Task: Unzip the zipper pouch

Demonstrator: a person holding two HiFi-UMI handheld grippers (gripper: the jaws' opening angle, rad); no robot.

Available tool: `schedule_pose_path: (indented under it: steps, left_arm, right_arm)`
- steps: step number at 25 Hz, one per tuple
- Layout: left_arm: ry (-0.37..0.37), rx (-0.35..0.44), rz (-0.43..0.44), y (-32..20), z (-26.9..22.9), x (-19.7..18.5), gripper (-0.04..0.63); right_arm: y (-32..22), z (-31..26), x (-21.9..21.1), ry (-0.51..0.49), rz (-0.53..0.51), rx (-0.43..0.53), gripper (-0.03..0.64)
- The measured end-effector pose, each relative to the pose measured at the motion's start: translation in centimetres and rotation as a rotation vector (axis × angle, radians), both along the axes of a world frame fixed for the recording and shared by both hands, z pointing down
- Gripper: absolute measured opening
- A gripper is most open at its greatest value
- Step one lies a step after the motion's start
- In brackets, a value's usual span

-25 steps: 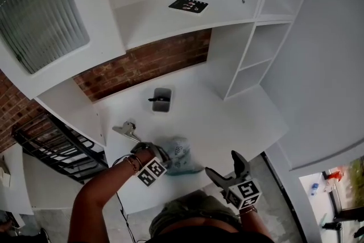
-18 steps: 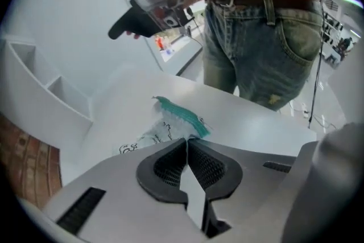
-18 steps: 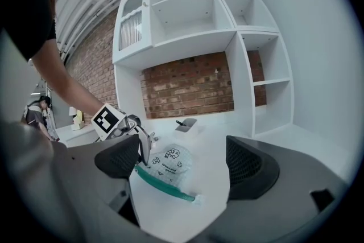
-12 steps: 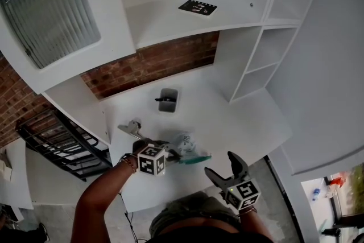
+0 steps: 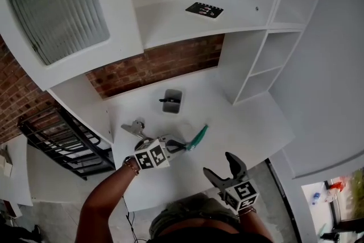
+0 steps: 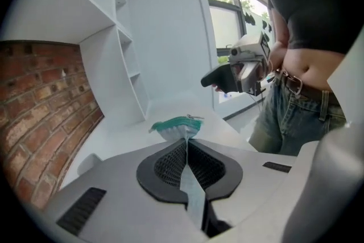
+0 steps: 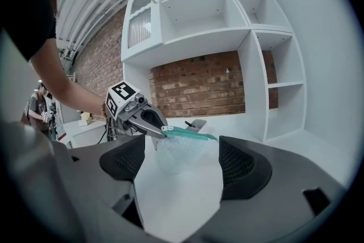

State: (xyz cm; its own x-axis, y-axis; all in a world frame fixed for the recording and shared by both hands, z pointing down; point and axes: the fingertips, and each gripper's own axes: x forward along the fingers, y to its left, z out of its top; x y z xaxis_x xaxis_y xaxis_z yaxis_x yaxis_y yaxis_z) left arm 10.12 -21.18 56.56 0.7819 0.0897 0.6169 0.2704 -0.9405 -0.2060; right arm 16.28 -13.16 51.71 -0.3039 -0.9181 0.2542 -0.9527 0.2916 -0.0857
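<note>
The zipper pouch (image 5: 196, 136) is clear bubble plastic with a teal zipper strip. It hangs in the air above the white desk (image 5: 244, 122), and my left gripper (image 5: 181, 147) is shut on one end of its top edge. In the left gripper view the pouch (image 6: 177, 126) sticks out past the shut pads. The right gripper (image 5: 220, 167) hovers near the desk's front edge, apart from the pouch. Its jaws have just been closing but are still open, with nothing between them. From the right gripper view the pouch (image 7: 179, 151) dangles ahead under the left gripper (image 7: 162, 130).
A small grey tray (image 5: 172, 101) with a black item stands at the back of the desk. A metal tool (image 5: 133, 128) lies at the left. A black card (image 5: 203, 9) is on the upper shelf. White shelving rises at the right, and a black rack (image 5: 62, 142) stands left of the desk.
The left gripper has lifted the pouch off the desk and rolled, so the pouch now hangs edge-on. The right gripper has barely moved and its jaws have narrowed.
</note>
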Motion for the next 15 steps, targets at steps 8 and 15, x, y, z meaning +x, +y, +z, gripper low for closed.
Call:
schedule_pose_path:
  steps: [8,15]
  left_arm:
    - [0.106,-0.107,-0.102,0.5,-1.9,-0.7,0.011]
    - [0.143,-0.151,-0.22,1.8,-3.8,-0.5,0.011]
  right_arm:
    - [-1.1,-1.9,-2.1,0.046,-0.075,0.036,0.324]
    - [-1.5,-4.1,-4.7,0.077,-0.173,0.101,0.302]
